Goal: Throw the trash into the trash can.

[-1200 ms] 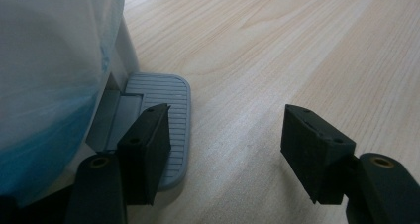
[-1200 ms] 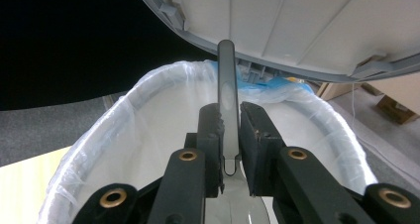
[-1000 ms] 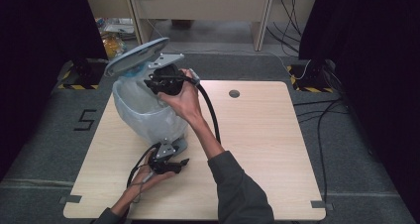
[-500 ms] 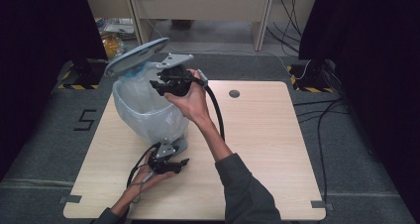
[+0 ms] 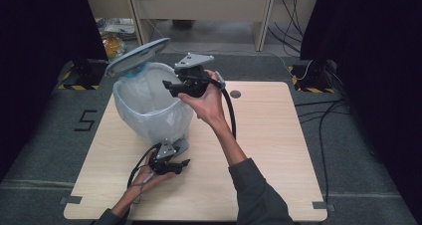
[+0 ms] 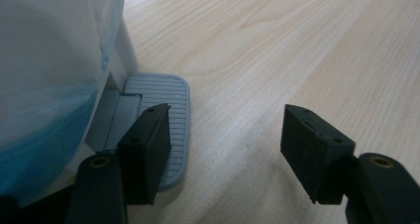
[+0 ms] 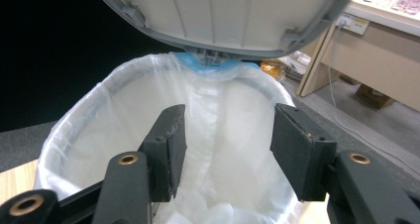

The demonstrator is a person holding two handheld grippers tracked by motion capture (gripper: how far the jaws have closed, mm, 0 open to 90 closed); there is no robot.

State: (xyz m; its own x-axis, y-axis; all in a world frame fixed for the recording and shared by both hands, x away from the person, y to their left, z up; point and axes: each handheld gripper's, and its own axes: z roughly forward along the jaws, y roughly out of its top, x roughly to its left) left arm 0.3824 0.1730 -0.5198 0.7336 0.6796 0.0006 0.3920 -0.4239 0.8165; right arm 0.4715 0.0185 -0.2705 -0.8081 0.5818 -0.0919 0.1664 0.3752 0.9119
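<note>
A pedal bin (image 5: 152, 110) lined with a white bag stands at the table's back left, its grey lid (image 5: 137, 56) tipped up. My right gripper (image 5: 168, 87) hangs open by the bin's right rim and points into it. In the right gripper view the open right gripper (image 7: 228, 120) frames the bag's (image 7: 218, 100) inside, under the raised lid (image 7: 223, 16). My left gripper (image 5: 183, 163) sits low at the bin's foot, open. In the left gripper view one jaw of the left gripper (image 6: 225, 120) lies over the ribbed grey pedal (image 6: 166, 97), the other over bare wood.
The wooden table (image 5: 278, 150) has free room on its right half, with a small round hole (image 5: 235, 93) near the back edge. A black cable (image 5: 230, 110) trails from the right gripper along the forearm. Dark curtains, desks and floor cables lie beyond the table.
My right gripper has drifted to the right, from over the bin's mouth toward its right rim. The left gripper has stayed at the pedal and the lid remains up.
</note>
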